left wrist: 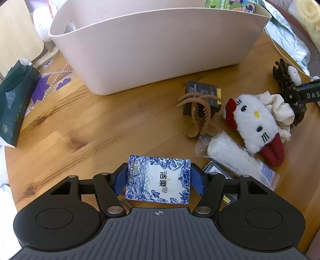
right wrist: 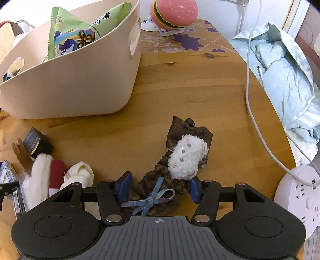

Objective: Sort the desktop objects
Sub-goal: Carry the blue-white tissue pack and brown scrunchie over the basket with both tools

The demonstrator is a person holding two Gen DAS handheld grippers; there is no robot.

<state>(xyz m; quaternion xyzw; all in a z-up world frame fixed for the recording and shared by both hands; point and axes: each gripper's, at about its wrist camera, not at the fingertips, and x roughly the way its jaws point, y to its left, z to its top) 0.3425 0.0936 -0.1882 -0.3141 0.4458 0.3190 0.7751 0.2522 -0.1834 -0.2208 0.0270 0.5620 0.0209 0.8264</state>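
My left gripper (left wrist: 159, 180) is shut on a blue-and-white floral tissue pack (left wrist: 158, 179), its blue pads pressed on both short sides, just above the wooden table (left wrist: 96, 128). My right gripper (right wrist: 160, 188) is around a brown plaid scrunchie (right wrist: 176, 160) with a white fuzzy animal face and a blue bow; the pads touch the cloth. The same scrunchie shows in the left wrist view (left wrist: 286, 80). The beige bin (left wrist: 156, 50) stands behind, also seen in the right wrist view (right wrist: 76, 80), holding a green snack bag (right wrist: 76, 34).
Right of the tissue pack lie a brown hair claw (left wrist: 200, 114), a dark small box (left wrist: 202, 94), a white cat plush (left wrist: 256, 124), a cream scrunchie (left wrist: 280, 108) and a clear packet (left wrist: 234, 158). A dark green tissue pack (left wrist: 16, 100) is left. A cable (right wrist: 250, 104), a power strip (right wrist: 300, 194), blue cloth (right wrist: 286, 80) and a burger toy (right wrist: 174, 14) are right.
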